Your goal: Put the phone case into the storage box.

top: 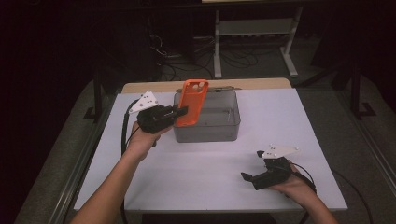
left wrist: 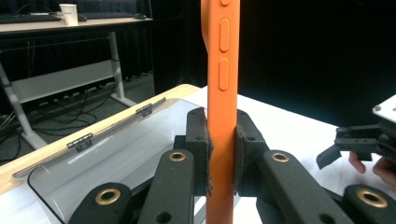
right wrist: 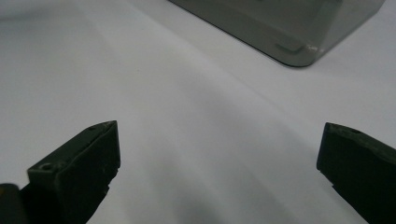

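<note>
An orange phone case is held upright over the left rim of a clear smoky plastic box at the table's back middle. My left gripper is shut on the case's lower edge. In the left gripper view the case stands edge-on between the two pads, its side buttons showing. My right gripper rests low on the white table at the front right, its jaws spread wide with nothing between them. The box's corner lies ahead of it.
The box's hinged lid lies open behind it toward the wooden table edge. Beyond the table stand a white desk frame and floor cables. The other hand's gripper appears at the right of the left gripper view.
</note>
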Tool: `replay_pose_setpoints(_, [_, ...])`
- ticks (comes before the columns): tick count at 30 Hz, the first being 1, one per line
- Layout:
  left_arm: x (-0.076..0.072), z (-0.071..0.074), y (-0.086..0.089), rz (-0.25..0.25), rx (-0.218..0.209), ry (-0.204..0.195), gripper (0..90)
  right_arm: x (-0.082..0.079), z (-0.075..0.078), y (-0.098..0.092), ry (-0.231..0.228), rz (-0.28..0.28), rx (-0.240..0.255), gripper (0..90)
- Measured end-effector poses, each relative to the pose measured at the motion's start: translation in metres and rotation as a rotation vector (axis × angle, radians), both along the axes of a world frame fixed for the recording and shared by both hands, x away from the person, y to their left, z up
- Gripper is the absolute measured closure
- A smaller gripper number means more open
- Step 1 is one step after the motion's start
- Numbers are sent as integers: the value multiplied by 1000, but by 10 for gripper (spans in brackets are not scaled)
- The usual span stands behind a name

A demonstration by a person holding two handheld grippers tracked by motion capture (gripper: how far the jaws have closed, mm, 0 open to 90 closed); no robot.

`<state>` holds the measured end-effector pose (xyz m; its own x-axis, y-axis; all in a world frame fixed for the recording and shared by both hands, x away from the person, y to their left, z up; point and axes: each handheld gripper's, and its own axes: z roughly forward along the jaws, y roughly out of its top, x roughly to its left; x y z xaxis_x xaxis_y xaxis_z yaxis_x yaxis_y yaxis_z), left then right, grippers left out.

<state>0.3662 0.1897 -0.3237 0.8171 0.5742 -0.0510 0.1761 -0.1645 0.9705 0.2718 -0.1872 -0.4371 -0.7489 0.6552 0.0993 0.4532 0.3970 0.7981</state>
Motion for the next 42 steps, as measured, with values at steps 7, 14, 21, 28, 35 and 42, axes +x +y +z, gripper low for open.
replay_pose_setpoints(7, [12, 4, -1, 39, -1, 6, 796, 0, 0, 0, 3, -1, 1, 0])
replay_pose_setpoints(14, [22, 6, -3, 80, 6, 22, 796, 0, 0, -1, -1, -1, 2, 0])
replay_pose_setpoints(21, [29, 6, -5, 101, 30, 51, 796, 0, 0, -1, -3, -1, 5, 0])
replay_pose_setpoints(28, [37, 10, -8, 111, 89, 105, 796, 0, 0, -1, -3, -1, 5, 0])
replay_pose_setpoints(35, [44, 13, -11, 119, 145, 147, 796, 0, 1, -1, -3, -2, 4, 0])
replay_pose_setpoints(42, [50, 15, -14, 126, 193, 199, 796, 0, 1, -1, -5, -1, 5, 0])
